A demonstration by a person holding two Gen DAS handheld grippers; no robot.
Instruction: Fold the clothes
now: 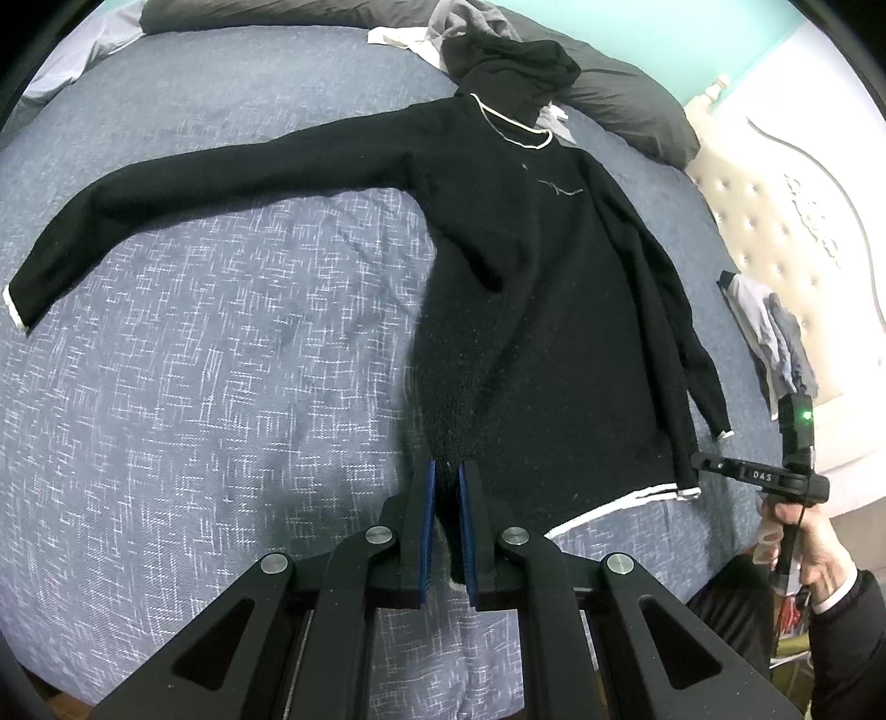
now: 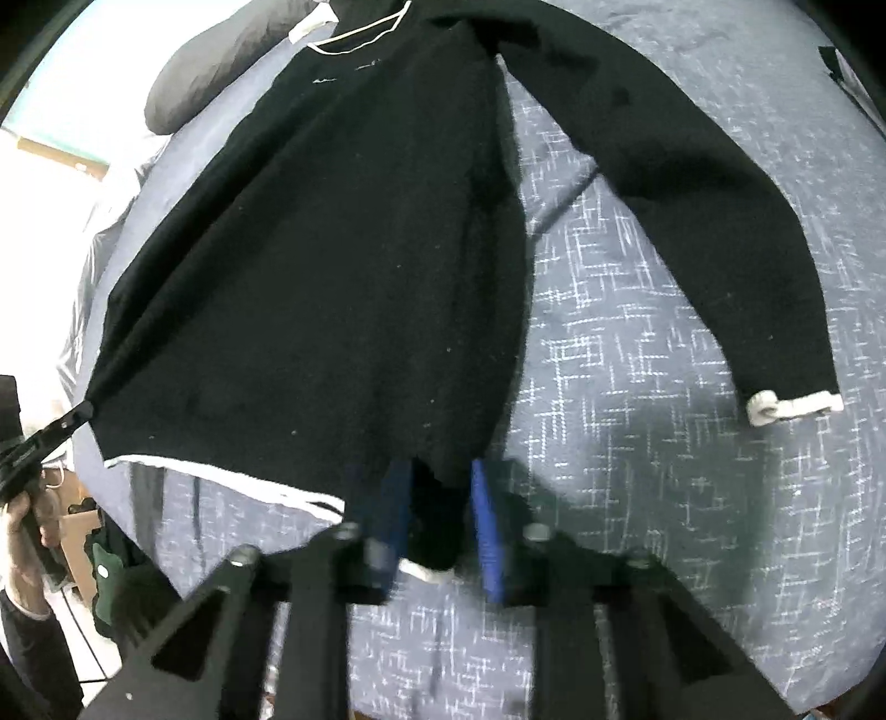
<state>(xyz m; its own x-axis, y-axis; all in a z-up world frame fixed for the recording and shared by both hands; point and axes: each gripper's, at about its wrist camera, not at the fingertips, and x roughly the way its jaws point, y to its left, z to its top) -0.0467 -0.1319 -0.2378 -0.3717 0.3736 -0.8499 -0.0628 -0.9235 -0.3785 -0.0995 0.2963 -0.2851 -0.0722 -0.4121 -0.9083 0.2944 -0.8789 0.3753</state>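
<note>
A black long-sleeved sweater [image 1: 554,288] with white trim lies front-up on a blue-grey bedspread [image 1: 221,360]. One sleeve [image 1: 194,194] stretches out to the left, and the other sleeve [image 1: 681,310] lies along the body. My left gripper [image 1: 448,471] is shut on the near left hem corner, which bunches between its blue pads. In the right wrist view, my right gripper [image 2: 440,498] is blurred, with the other hem corner filling the gap between its pads. The hem [image 2: 232,476] runs taut toward the left gripper [image 2: 83,412]. The right gripper [image 1: 698,459] also shows beside the hem.
Dark pillows [image 1: 626,94] and a heap of dark and grey clothes [image 1: 498,50] lie at the head of the bed. A tufted white headboard [image 1: 786,221] and some folded garments [image 1: 775,338] are at the right. A person's hand [image 1: 808,543] holds the right gripper's handle.
</note>
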